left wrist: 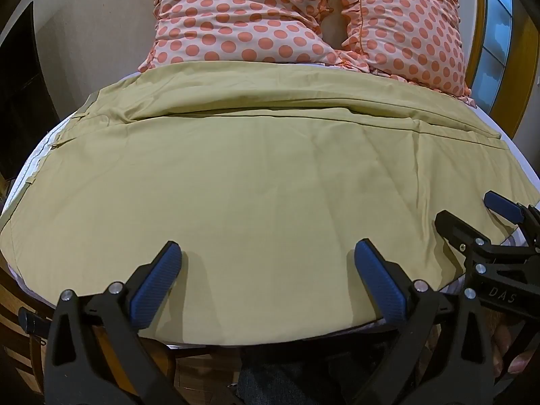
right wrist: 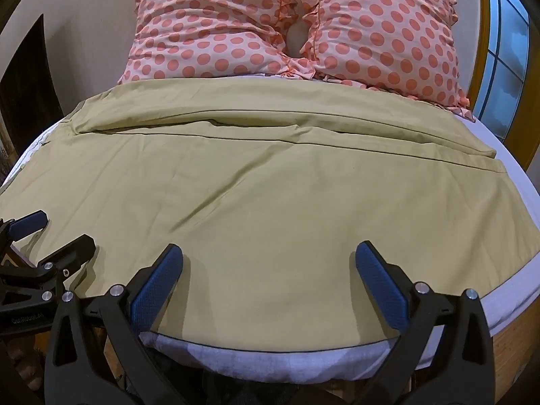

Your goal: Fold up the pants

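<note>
While spread flat over the bed [right wrist: 526, 209], from the near edge back to the pillows, one pair of tan pants [left wrist: 256, 182] waiting for a fold. Legs lying side by side across the bed, waist end toward the left edge, leg ends toward the right edge.

Left gripper [left wrist: 268, 253] low over the near edge, blue fingers wide apart, holding nothing. Right gripper [right wrist: 269, 254] just beside it at the same edge, fingers wide apart too, nothing held. Whether the tips touch the cloth, hard to tell.

Step in hand, most likely: getting ready to grab the near edge of the pants. Next move calls for closing both grippers on that edge, then lifting and laying the near leg over the far leg, edges lined up, no bunching.

Counted: one pair of pants, two grippers, two pink pillows [right wrist: 216, 23] with orange dots at the far edge, one bed.
</note>
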`<state>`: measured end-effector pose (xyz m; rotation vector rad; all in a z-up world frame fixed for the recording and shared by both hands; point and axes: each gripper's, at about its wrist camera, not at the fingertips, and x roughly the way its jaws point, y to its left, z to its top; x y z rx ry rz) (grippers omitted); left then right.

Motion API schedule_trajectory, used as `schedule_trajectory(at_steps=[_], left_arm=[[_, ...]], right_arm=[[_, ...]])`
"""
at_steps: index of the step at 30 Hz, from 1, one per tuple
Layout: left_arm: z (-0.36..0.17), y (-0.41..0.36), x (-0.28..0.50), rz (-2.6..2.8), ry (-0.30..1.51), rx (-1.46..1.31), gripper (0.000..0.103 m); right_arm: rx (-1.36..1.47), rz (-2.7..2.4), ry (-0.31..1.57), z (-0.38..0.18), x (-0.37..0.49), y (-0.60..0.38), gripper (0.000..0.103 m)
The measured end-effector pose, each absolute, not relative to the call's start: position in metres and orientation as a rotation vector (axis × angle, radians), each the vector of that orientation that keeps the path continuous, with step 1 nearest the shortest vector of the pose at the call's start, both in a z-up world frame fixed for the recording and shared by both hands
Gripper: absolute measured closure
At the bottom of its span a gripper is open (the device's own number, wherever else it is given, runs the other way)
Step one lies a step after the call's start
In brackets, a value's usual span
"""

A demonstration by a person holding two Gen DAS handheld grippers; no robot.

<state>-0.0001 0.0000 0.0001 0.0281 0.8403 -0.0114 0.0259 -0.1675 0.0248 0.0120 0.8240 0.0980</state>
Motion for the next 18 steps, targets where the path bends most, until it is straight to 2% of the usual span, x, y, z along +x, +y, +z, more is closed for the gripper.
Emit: schedule_trajectory(at_steps=[18], left_arm=[[0.0001,0.0000,-0.0001,-0.011,0.839,0.029,0.002]], right_arm=[[0.012,0.098,0.818,0.0252,0.0251,-0.1672,0.001]])
